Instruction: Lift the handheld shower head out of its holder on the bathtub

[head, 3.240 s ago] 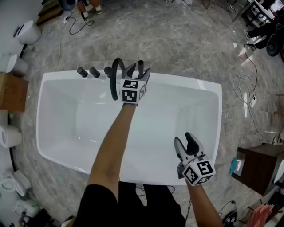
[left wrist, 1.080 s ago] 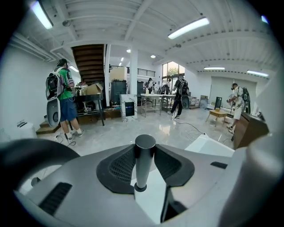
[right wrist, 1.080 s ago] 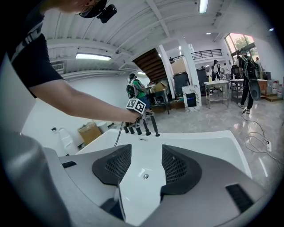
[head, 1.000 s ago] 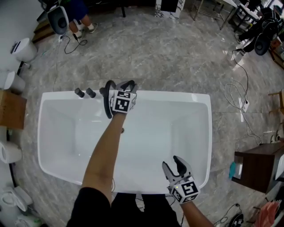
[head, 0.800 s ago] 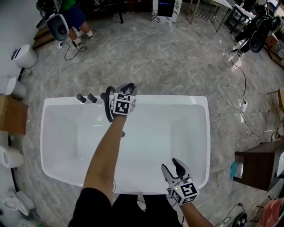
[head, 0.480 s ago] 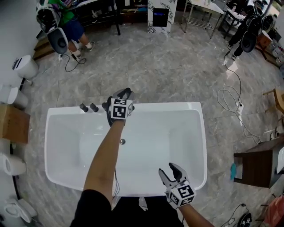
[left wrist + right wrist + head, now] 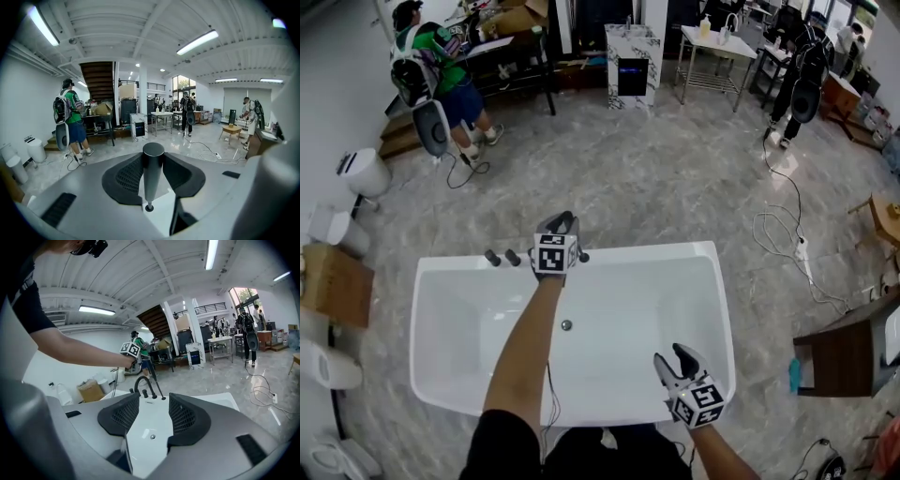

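Note:
The white bathtub (image 7: pixel 712 281) lies below me. At its far rim my left gripper (image 7: pixel 560 225) is shut on the handheld shower head (image 7: pixel 152 173), a slim dark cylinder standing upright between the pads. Its thin lower end runs down to a small dark holder ring (image 7: pixel 149 207) on the white rim. The right gripper view shows the shower head (image 7: pixel 153 378) as a dark rod slanting down from my left gripper (image 7: pixel 131 352) to the rim. My right gripper (image 7: pixel 673 356) hangs open over the near right part of the tub, holding nothing.
Two dark knobs (image 7: pixel 502 257) and a curved black spout (image 7: pixel 140 380) sit on the far rim left of the holder. The drain (image 7: pixel 566 325) is in the tub floor. A cardboard box (image 7: pixel 333 281) and toilets (image 7: pixel 361 173) stand left, a brown cabinet (image 7: pixel 848 352) right, cables (image 7: pixel 787 234) on the floor.
Both grippers have risen. The left one has come up from the rim with the shower head in it. The tub looks smaller and more of the room shows.

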Action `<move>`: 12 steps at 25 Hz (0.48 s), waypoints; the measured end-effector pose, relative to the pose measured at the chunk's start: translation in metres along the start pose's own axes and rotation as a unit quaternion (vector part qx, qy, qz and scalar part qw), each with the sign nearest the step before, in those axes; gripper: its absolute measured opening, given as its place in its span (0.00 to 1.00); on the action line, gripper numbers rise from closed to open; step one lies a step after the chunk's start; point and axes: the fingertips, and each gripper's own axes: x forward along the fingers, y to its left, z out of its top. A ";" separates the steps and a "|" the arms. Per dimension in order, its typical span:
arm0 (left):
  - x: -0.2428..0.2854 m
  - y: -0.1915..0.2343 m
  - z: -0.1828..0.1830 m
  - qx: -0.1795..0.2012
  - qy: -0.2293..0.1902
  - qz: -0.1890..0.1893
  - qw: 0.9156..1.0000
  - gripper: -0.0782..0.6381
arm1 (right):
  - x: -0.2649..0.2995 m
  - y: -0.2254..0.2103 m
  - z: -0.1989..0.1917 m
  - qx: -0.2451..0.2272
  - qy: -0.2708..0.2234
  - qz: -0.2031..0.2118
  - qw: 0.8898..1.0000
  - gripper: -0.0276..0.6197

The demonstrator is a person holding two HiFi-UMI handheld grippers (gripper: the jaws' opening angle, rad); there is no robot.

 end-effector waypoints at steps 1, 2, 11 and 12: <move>-0.005 0.001 0.006 -0.002 -0.004 0.001 1.000 0.28 | -0.002 0.000 0.005 -0.001 -0.003 -0.001 1.000 0.33; -0.010 0.002 0.013 -0.003 -0.008 0.002 1.000 0.28 | -0.004 0.000 0.009 -0.002 -0.007 -0.003 1.000 0.33; -0.056 0.011 0.067 -0.005 -0.042 0.012 0.999 0.28 | -0.015 0.017 0.038 -0.007 -0.025 0.006 1.000 0.33; -0.059 0.013 0.072 -0.009 -0.047 0.012 0.999 0.28 | -0.016 0.019 0.040 -0.008 -0.026 0.008 1.000 0.33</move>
